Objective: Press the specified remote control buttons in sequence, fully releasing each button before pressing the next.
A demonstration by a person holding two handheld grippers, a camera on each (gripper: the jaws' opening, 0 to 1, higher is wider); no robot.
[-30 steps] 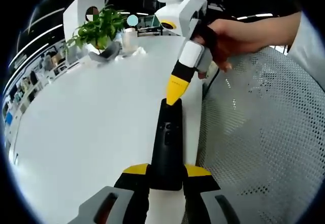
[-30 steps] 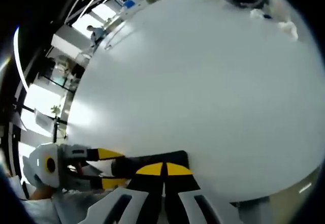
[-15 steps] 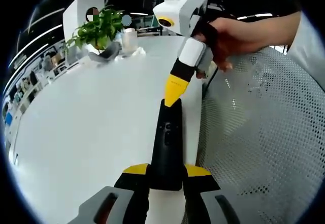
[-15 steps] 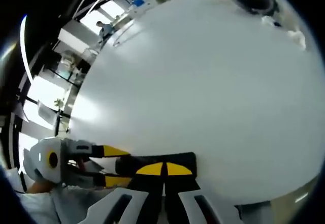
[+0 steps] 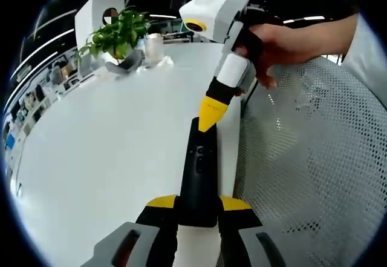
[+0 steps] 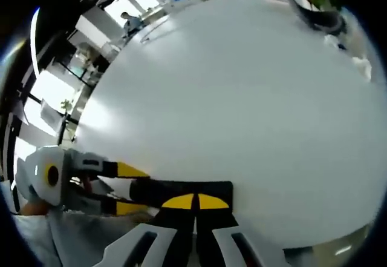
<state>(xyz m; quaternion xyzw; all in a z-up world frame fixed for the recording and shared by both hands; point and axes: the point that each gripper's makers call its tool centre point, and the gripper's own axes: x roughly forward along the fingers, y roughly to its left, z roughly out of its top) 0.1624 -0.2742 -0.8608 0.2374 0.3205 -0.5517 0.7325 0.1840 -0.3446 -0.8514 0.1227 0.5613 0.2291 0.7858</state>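
A long black remote control [image 5: 198,170] runs up the middle of the left gripper view, and my left gripper [image 5: 198,203] is shut on its near end. My right gripper [image 5: 208,120], held by a hand [image 5: 284,40], comes down from the upper right. Its yellow tips are shut together and rest on the remote's far end. In the right gripper view the right gripper [image 6: 195,202] points down onto the remote [image 6: 181,190], which lies crosswise. The left gripper [image 6: 128,188] clasps it from the left.
The remote hangs over the right edge of a white table [image 5: 109,140]. A mesh chair back [image 5: 308,158] stands to the right. At the far end of the table are a potted plant [image 5: 118,34], a cup [image 5: 154,46] and a dark object [image 5: 124,64].
The right gripper's body has lifted and tilted more upright, while its tips have stayed at the remote's far end. The left gripper and remote have not moved.
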